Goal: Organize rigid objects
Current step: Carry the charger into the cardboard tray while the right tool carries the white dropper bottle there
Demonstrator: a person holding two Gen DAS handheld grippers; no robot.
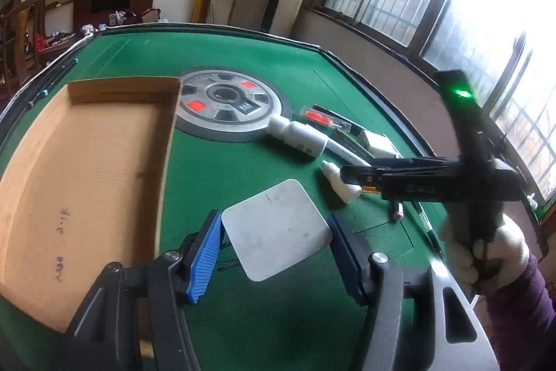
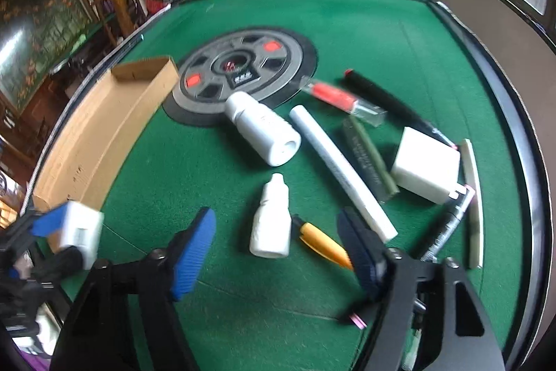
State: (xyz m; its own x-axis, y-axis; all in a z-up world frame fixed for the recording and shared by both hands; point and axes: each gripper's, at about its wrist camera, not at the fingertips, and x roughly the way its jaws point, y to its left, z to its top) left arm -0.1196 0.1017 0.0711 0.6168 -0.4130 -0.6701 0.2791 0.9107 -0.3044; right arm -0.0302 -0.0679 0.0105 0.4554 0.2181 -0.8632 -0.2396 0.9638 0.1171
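Between your left gripper [image 1: 274,252] jaws sits a white square block [image 1: 276,228], and it looks grasped by both pads above the table [image 1: 243,162]. Your cardboard tray [image 1: 80,162] lies at nine o'clock from it and holds nothing yet. I judge the step is carrying this block to the tray; next you swing left and release over the tray floor. Your right gripper [image 2: 278,256] has its jaws released, around the small dropper bottle [image 2: 272,225] without touching. Close them only after centring, because the orange pen [image 2: 323,244] lies just beside at three o'clock.
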